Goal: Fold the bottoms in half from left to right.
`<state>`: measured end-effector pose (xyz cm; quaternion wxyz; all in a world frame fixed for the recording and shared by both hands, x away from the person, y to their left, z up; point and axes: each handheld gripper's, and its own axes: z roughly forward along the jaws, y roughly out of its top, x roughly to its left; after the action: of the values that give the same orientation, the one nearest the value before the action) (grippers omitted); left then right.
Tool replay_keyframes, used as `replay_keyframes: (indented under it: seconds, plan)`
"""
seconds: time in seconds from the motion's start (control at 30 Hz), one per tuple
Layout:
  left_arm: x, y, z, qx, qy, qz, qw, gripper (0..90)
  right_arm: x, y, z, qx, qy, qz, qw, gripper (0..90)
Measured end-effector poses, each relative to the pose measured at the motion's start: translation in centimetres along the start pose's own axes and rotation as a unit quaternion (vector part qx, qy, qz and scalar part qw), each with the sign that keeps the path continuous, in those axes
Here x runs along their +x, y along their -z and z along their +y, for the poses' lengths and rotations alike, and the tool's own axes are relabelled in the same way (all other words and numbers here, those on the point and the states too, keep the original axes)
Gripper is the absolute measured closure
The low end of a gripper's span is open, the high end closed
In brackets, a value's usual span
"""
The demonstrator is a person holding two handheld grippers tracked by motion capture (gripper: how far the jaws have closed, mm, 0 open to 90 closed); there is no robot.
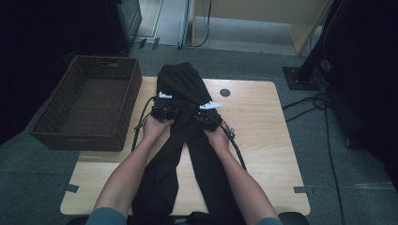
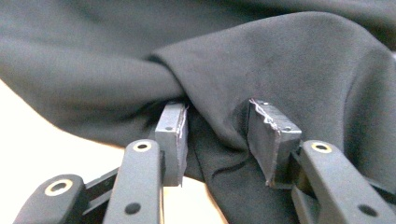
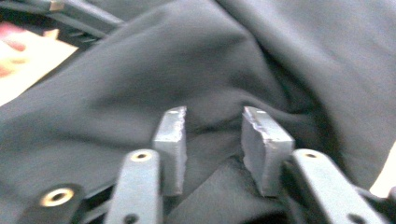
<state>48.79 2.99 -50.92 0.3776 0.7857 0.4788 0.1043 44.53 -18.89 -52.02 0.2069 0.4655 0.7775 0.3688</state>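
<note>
Trousers: black trousers [image 1: 180, 140] lie lengthwise on our wooden table [image 1: 263, 140], the legs running back to our edge, the upper part folded over into a heap at the far end.
Left tongs: our left gripper [image 1: 163, 112] sits at the left side of that fold. In the left gripper view its pads [image 2: 173, 135] stand apart with a ridge of cloth between them, and we cannot tell if they press on it.
Right tongs: our right gripper [image 1: 206, 119] is on the right side of the fold, level with the other. In the right gripper view the pads [image 3: 264, 144] are spread, cloth bunched in the gap, not pinched.
Basket: a brown wicker basket [image 1: 117, 101] waits just left of the table.
</note>
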Motion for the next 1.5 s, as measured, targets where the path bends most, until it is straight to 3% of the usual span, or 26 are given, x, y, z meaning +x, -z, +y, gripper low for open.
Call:
replay_keyframes:
  seconds: [0.03,0.1,0.23,0.3,0.47,0.63,0.77,0.93,1.0,1.07,1.13,1.27,1.4,1.5]
  plan:
    - [0.2,0.2,0.0,0.001,0.009,-0.006,0.9999,56.2,-0.3,-0.3,0.3,0.000,-0.015,-0.008,0.9999,53.3]
    - [0.2,0.7,-0.1,0.002,0.007,-0.005,1.0000,55.2,-0.5,-0.7,0.6,-0.002,-0.034,-0.018,0.9993,54.7]
    - [-0.4,2.9,-0.5,0.000,-0.009,-0.020,0.9998,51.4,-0.5,0.4,1.0,0.005,-0.024,-0.006,0.9997,52.9]
    - [-1.0,4.3,-1.0,0.002,-0.019,-0.025,0.9995,49.7,-0.5,1.8,0.7,-0.012,-0.013,0.008,0.9998,52.6]
    - [-2.5,7.5,-3.1,0.000,-0.032,-0.047,0.9984,46.9,0.1,6.1,-1.2,-0.025,0.029,0.033,0.9987,50.4]
    - [-4.0,9.7,-5.7,0.005,-0.042,-0.061,0.9972,46.3,1.6,9.1,-3.9,-0.014,0.044,0.055,0.9974,53.4]
    - [-5.4,10.9,-8.2,0.024,-0.044,-0.073,0.9960,46.8,3.1,10.5,-6.2,0.003,0.066,0.068,0.9955,53.7]
    - [-6.6,10.7,-10.7,0.045,-0.057,-0.088,0.9935,55.8,4.3,10.9,-8.3,0.029,0.075,0.074,0.9940,52.2]
    - [-6.7,10.2,-10.9,0.056,-0.065,-0.086,0.9926,58.8,4.5,10.8,-8.6,0.025,0.078,0.072,0.9941,53.0]
    - [-6.7,9.8,-10.8,0.053,-0.065,-0.081,0.9932,60.1,4.4,10.5,-8.6,0.016,0.070,0.070,0.9950,53.7]
    - [-6.7,9.3,-10.5,0.044,-0.073,-0.071,0.9939,61.9,4.2,10.0,-8.6,0.002,0.065,0.070,0.9954,53.8]
    - [-6.0,8.1,-9.3,0.033,-0.077,-0.051,0.9952,64.7,4.1,8.9,-7.7,0.000,0.057,0.061,0.9965,55.0]
    - [-4.7,6.8,-7.7,0.025,-0.063,-0.034,0.9971,64.3,3.7,7.4,-6.4,0.000,0.051,0.054,0.9973,55.0]
    - [-4.0,6.6,-6.5,0.026,-0.053,-0.024,0.9980,56.7,3.0,5.9,-5.1,-0.001,0.041,0.046,0.9981,54.9]
